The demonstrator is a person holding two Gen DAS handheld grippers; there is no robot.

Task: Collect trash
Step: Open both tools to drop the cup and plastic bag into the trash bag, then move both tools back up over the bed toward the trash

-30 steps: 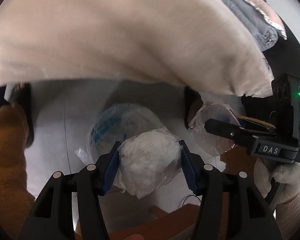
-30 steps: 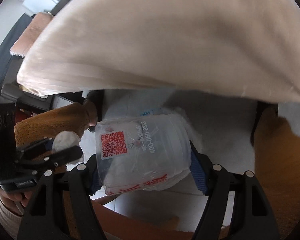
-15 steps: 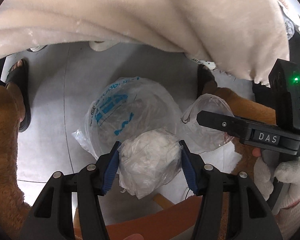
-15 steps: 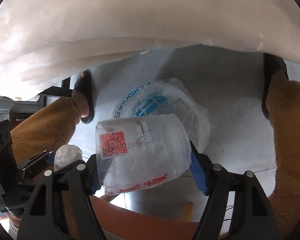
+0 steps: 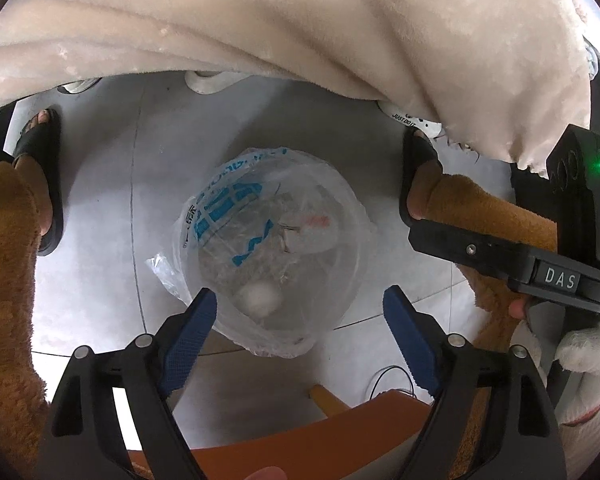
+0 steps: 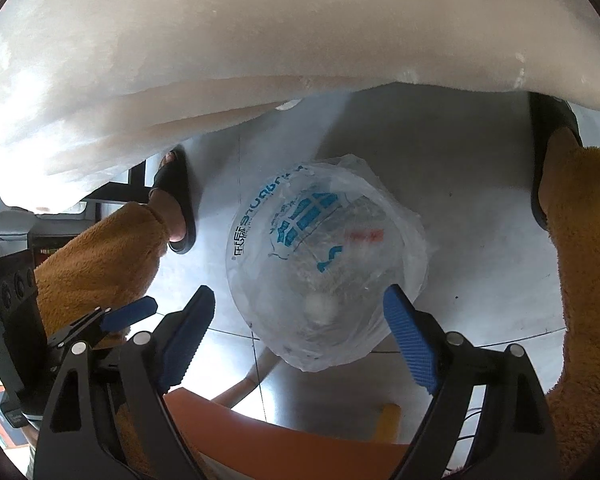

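While the pale blanket [image 5: 300, 28] hangs across the top of both views, from ten to two o'clock, we look straight down past it at the grey floor [image 5: 100, 208]. At the centre of that floor stands the bin lined with a clear, blue-printed bag [image 5: 276, 248], between our two slippered feet. Our left hand-held gripper [image 5: 300, 320] hovers over its six o'clock edge, released and empty; our right hand-held gripper [image 6: 300, 320] is likewise spread wide with nothing between its pads. Inside the bag lie a crumpled white wad [image 5: 260, 300] and a clear cup with a red mark [image 5: 312, 232], so both pieces of trash seem to be in. To finish well, we should lift both tools straight up without snagging the thin liner.
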